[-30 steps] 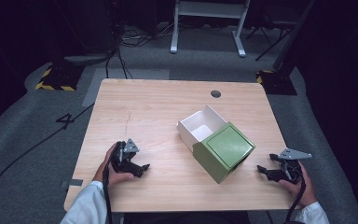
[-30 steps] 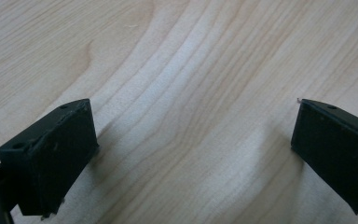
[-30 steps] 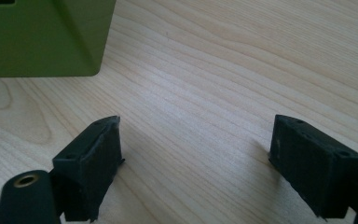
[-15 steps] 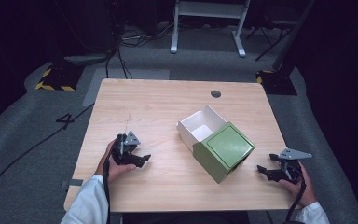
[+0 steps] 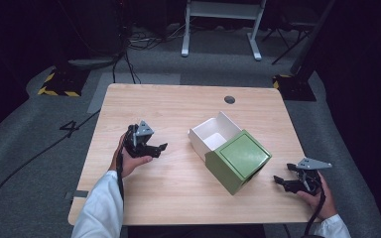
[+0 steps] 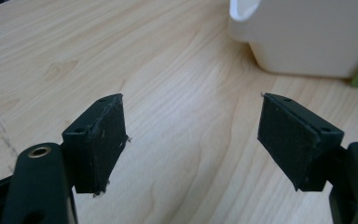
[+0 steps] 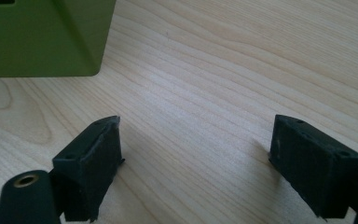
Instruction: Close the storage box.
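Box: a green sleeve with a white drawer slid partly out, lying mid-table. It looks like light, stiff card, likely to slide on the wood and dent if squeezed; the drawer's rim or the sleeve's sides seem best to grip. Left gripper and right gripper sit either side, jaws wide, holding nothing.
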Demonstrator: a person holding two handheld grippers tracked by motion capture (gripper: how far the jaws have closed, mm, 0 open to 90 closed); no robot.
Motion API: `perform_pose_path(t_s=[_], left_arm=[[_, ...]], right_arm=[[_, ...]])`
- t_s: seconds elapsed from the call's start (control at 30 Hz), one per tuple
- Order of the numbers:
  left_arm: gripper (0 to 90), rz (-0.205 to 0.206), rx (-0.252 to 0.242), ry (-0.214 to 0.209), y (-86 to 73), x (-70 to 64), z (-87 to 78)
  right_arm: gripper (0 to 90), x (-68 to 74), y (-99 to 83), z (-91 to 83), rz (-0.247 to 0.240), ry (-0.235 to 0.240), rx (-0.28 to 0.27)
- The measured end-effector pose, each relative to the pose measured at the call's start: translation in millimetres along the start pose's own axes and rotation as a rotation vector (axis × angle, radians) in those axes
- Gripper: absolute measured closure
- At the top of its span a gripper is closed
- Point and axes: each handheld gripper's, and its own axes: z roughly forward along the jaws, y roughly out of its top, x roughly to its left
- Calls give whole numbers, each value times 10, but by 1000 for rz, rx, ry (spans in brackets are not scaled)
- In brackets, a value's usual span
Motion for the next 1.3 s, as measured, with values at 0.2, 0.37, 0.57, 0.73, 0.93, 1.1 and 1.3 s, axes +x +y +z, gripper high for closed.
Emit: perform_pose_path(t_s=[0.2, 0.37, 0.57, 0.73, 0.93, 1.1, 1.3], left_arm=[[239, 15, -12, 5, 215, 11, 178], [249, 18, -29, 8, 337, 26, 273], [249, 27, -27, 15, 541, 71, 454], [254, -4, -23, 4, 625, 77, 602], [267, -12, -15, -37, 681, 26, 726], [292, 12, -2, -70, 736, -117, 826], [294, 9, 6, -114, 750, -184, 925]], right_arm=[[165, 1, 0, -1, -1, -1, 0], [165, -1, 0, 0, 0, 0, 1], [165, 0, 0, 0, -1, 0, 0], [165, -1, 0, 0, 0, 0, 1], [165, 1, 0, -1, -1, -1, 0], [165, 2, -2, -3, -2, 0, -1], [165, 1, -2, -3, -1, 0, 0]])
